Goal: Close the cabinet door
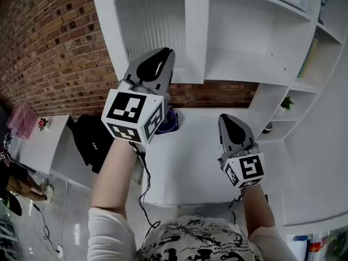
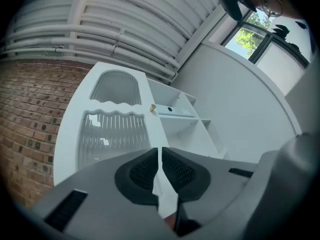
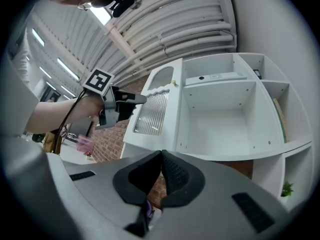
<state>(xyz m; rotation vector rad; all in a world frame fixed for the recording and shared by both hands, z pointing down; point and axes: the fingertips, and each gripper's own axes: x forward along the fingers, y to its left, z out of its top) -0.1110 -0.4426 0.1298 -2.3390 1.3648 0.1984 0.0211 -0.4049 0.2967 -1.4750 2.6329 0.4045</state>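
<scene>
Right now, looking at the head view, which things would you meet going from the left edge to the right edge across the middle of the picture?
pink box → black bag → left gripper → right gripper → small green plant

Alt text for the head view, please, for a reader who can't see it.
A white cabinet door with a ribbed panel stands open, and the left gripper, jaws together, is raised in front of it. The right gripper, also shut, hangs lower over a white counter; a brick wall fills the left.
</scene>
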